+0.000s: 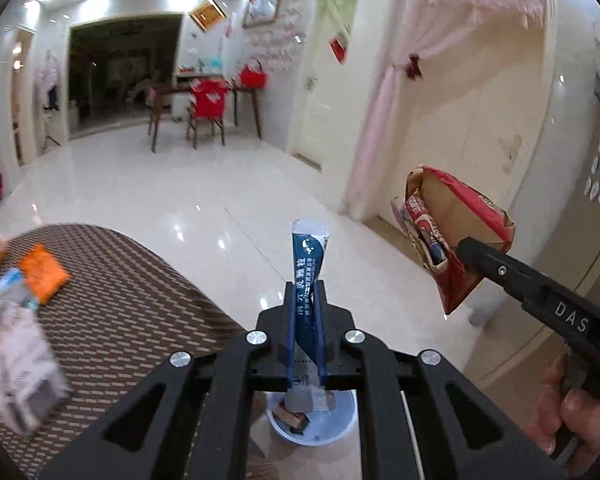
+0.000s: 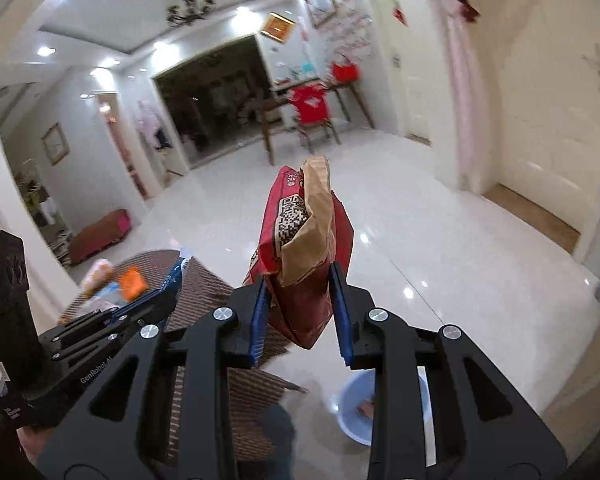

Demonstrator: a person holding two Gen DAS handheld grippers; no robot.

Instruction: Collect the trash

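Left tongs (image 1: 304, 300) pinched tight on blue sachet (image 1: 309, 256); right tongs (image 2: 302, 308) clamp red paper bag (image 2: 304, 240). White bin (image 1: 312, 420) sits low beneath (narrow mouth): an off-centre release would likely drop either piece on the floor.

A dining table (image 1: 204, 90) with a red-draped chair (image 1: 208, 106) stands across the glossy white floor (image 1: 148, 184); a chandelier (image 2: 190, 4) (dark metal) hangs overhead.

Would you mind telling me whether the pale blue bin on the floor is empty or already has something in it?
Not empty: the bin shows a small brown wrapper lying inside, seen below the left gripper.
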